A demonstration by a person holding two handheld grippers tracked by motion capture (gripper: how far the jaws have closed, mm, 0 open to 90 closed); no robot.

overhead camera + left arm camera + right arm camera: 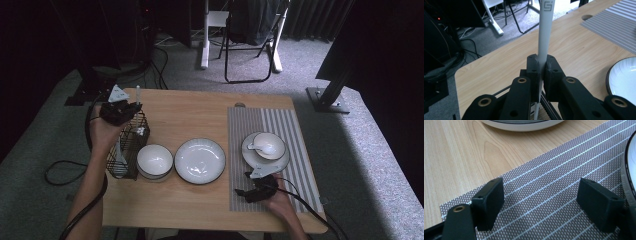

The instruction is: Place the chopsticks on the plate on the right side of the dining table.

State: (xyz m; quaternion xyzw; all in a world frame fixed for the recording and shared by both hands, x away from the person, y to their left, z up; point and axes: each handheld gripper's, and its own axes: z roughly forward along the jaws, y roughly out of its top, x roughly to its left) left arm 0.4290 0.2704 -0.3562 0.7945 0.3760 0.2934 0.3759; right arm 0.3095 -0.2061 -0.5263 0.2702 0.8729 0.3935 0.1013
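My left gripper [120,111] [541,66] is shut on a slim white utensil handle [545,30] [138,94], which stands upright above a black wire basket [127,150] at the table's left edge. The handle's lower end runs down behind the jaws, so I cannot see what it ends in. My right gripper [244,183] [540,195] rests low over the near left part of a grey striped placemat [280,125] [549,182]. It is open with nothing between its jaws.
A white bowl [155,160] sits beside the basket, and a white dark-rimmed plate [200,160] [624,77] lies at the centre. On the placemat a saucer [250,154] carries a cup [271,144] with a spoon [256,147]. A chair stands beyond the wooden table [190,110].
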